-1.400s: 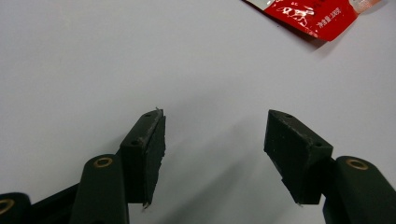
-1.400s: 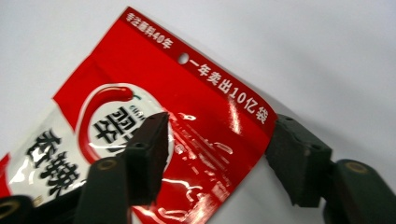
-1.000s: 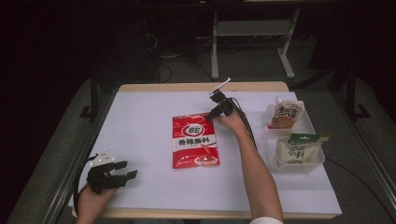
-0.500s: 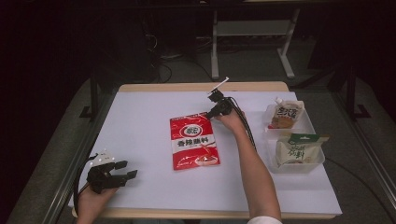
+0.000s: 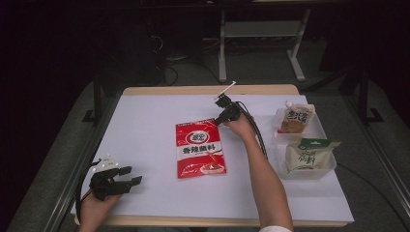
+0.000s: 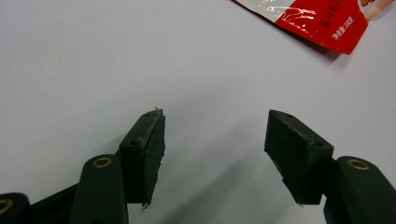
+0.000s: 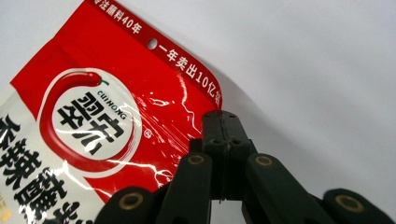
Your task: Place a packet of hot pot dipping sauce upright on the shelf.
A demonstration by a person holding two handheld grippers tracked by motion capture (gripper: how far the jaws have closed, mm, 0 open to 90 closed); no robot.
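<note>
The right gripper [image 7: 223,135] has just been closing and now seems pinched on the red packet's [image 5: 200,147] far corner mid-worktop [image 5: 145,125], ready for lifting. The left gripper [image 6: 212,140] waits spread.

White table [image 5: 145,125], dim room, perhaps metal frame [image 5: 261,34] behind

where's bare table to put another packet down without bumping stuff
Free: the wide white stretch left of the red seasoning packet, up to the table back edge, and the front strip between the left gripper and the right forearm. Crowded: the right side, where two trays hold pouches, and beside the right gripper.
</note>
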